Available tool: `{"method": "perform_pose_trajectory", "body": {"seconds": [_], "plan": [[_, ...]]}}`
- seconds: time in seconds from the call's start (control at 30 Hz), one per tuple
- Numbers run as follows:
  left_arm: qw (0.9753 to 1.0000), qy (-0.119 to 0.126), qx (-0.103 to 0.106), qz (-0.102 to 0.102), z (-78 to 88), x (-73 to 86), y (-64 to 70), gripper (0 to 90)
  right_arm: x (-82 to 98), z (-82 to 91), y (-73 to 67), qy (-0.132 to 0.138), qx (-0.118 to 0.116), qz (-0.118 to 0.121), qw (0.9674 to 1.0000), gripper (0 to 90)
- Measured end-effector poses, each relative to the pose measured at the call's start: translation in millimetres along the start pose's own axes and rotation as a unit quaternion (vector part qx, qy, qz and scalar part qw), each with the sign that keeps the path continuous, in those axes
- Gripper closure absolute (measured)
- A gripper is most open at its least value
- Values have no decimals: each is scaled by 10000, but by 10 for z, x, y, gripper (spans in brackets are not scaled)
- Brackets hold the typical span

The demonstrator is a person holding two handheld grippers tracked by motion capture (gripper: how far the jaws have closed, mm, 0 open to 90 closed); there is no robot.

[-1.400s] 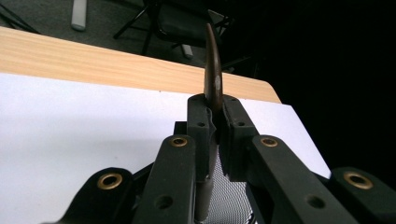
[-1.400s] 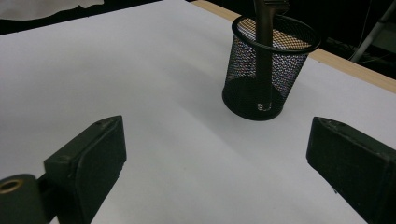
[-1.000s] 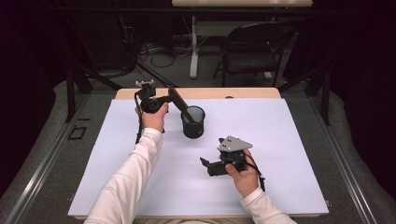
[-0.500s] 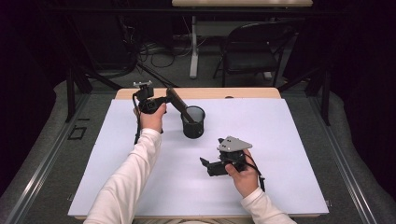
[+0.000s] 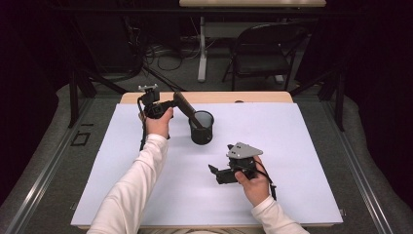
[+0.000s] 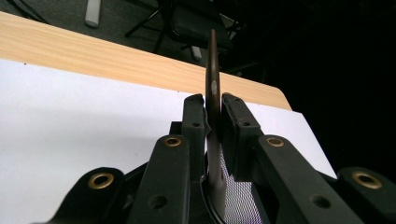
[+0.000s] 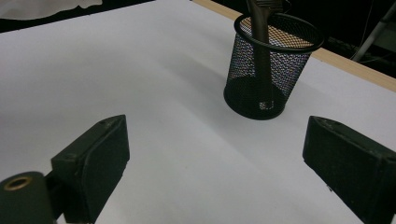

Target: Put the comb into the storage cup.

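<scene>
Spoon between left fingers.

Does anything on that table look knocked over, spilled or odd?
Nothing stands out. The mesh cup stands upright on the white sheet, and the left gripper pinches a flat dark utensil leaning into it.

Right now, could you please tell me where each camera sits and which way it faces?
High view: above the person's side, facing forward and down on the white table; forearms show.
Left gripper view: along the left gripper, shut on a flat brown utensil.
Right gripper view: between the open right gripper.
All share the black mesh cup.
</scene>
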State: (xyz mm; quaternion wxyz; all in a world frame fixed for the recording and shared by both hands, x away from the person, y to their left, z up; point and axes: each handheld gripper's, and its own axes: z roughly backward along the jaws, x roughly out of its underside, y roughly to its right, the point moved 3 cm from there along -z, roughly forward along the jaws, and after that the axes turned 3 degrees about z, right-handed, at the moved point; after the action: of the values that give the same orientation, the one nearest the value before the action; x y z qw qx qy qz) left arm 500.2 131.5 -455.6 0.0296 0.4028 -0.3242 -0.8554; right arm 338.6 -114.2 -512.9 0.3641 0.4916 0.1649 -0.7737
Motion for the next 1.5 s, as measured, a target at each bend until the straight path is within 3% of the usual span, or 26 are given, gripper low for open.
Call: {"method": "perform_pose_trajectory", "body": {"seconds": [0.47,1.0,1.23,1.37,1.5], "plan": [[10000,73,14,13,6,-8,4,735,2,0,3,-9,0,-1,10000,70],[9996,284,-21,41,-12,-20,1,537,4,-2,5,-23,10,7,10000,70],[9995,302,-99,-48,-22,-20,-11,467,5,-3,5,-26,12,7,10000,70],[9990,407,-12,-178,-42,-28,-12,416,4,-2,4,-26,9,4,10000,70],[9988,432,-36,-238,-37,-30,-13,416,6,-3,6,-36,22,15,10000,70]]}}
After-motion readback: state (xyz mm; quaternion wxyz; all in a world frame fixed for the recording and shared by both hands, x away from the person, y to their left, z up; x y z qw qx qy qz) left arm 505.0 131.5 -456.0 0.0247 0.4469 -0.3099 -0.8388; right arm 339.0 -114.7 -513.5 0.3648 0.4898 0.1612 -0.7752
